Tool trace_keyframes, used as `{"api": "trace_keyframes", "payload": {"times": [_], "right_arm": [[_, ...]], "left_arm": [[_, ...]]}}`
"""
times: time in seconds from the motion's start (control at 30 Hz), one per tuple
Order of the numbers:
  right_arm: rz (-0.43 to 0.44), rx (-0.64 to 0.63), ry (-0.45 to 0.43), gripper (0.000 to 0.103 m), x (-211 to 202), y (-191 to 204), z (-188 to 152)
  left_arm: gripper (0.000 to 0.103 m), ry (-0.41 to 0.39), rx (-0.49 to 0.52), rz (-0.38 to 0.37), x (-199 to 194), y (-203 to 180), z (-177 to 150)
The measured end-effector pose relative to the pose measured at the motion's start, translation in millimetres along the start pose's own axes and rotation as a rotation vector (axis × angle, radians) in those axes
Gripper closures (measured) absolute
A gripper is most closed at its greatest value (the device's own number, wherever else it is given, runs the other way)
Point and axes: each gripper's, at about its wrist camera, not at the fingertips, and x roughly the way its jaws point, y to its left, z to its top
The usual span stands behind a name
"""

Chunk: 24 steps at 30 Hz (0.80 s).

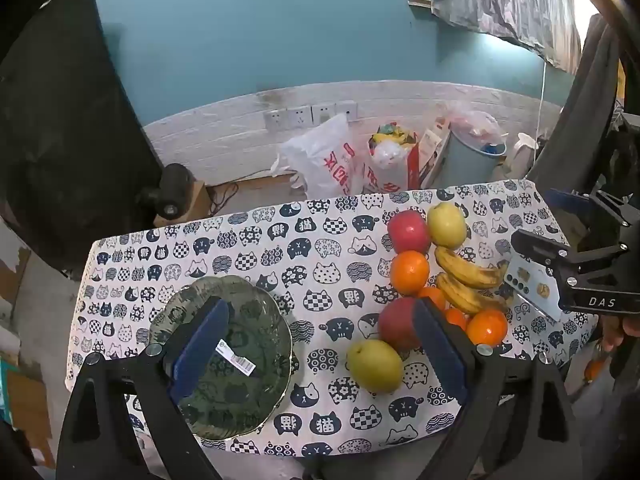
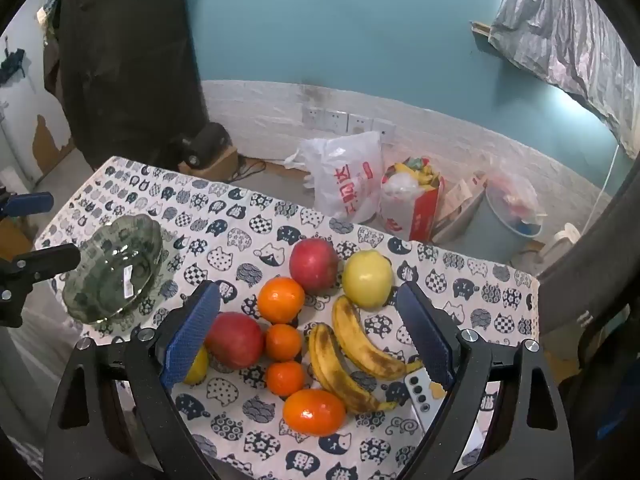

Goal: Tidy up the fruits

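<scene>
A green glass plate (image 1: 240, 392) (image 2: 114, 270) lies on the left of the cat-print tablecloth (image 1: 280, 248) (image 2: 248, 216). To its right sits a cluster of fruit: two red apples (image 2: 314, 266) (image 2: 236, 340), two yellow-green pears (image 2: 366, 278) (image 1: 374, 364), several oranges (image 2: 280, 300) (image 1: 409, 272) and two spotted bananas (image 2: 360, 342) (image 1: 466, 270). My left gripper (image 1: 320, 356) hangs open above the table, one finger over the plate, the other over the near apple (image 1: 396, 326). My right gripper (image 2: 308, 340) is open above the fruit, touching nothing.
A phone (image 2: 420, 396) (image 1: 532, 288) lies by the bananas near the table's right edge. Beyond the table's far edge, on the floor, stand plastic bags (image 2: 348, 176), a red-and-white box (image 2: 416, 204) and a blue bin (image 2: 508, 224). A dark cloth (image 1: 60, 128) hangs at left.
</scene>
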Motion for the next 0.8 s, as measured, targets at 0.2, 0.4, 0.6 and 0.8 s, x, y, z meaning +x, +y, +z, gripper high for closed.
{"api": "trace_keyframes", "payload": {"times": [0.2,0.4,0.6,0.8], "right_arm": [[0.011,0.009,0.008,0.014,-0.3,5.0,-1.2],[0.006,0.0,0.016,0.014,-0.9,4.4,-1.2],[0.003,-0.004,0.013,0.014,-4.5,1.9,-1.4],[0.009,-0.003,0.007,0.014,-6.9,1.1,-2.6]], "left_arm": [[0.009,0.012,0.001,-0.001,-1.1,-1.7,-2.2],[0.009,0.017,0.003,0.003,1.2,-1.5,-5.9],[0.009,0.025,0.01,-0.008,5.0,-2.0,-1.3],[0.009,0.027,0.019,-0.004,4.1,-5.7,-1.0]]}}
